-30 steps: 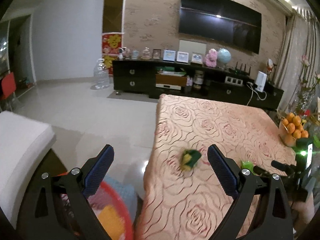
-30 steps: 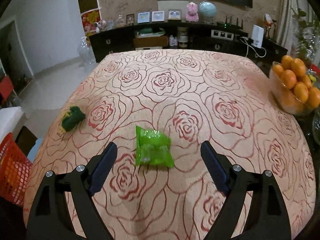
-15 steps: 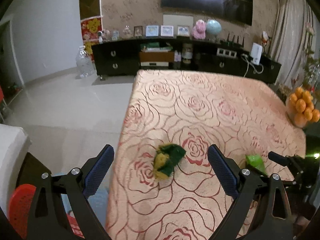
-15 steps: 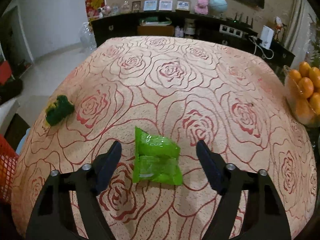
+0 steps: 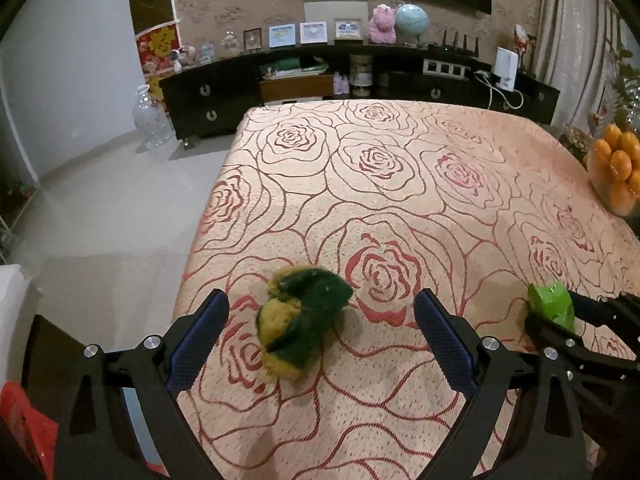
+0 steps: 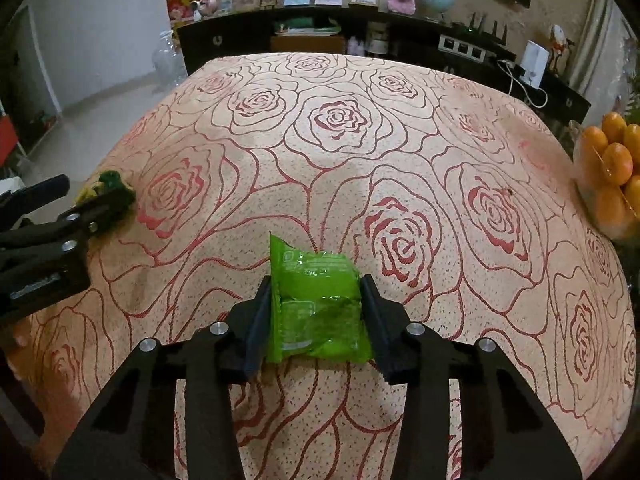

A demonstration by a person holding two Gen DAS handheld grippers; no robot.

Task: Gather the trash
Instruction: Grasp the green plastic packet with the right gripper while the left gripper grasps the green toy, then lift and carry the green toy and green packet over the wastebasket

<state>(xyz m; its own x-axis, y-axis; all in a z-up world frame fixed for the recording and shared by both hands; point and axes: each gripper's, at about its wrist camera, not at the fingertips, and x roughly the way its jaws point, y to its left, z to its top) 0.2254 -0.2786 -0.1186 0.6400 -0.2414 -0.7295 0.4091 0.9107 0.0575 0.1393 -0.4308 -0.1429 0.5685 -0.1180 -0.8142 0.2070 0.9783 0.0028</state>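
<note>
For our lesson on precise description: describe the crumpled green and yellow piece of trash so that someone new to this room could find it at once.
Start at the table under the pink rose-patterned cloth. Near its left edge lies the crumpled dark green and yellow wad, between the open fingers of the left gripper. Unlike the flat bright green plastic packet in the right gripper, it is dull, lumpy and two-coloured.
</note>
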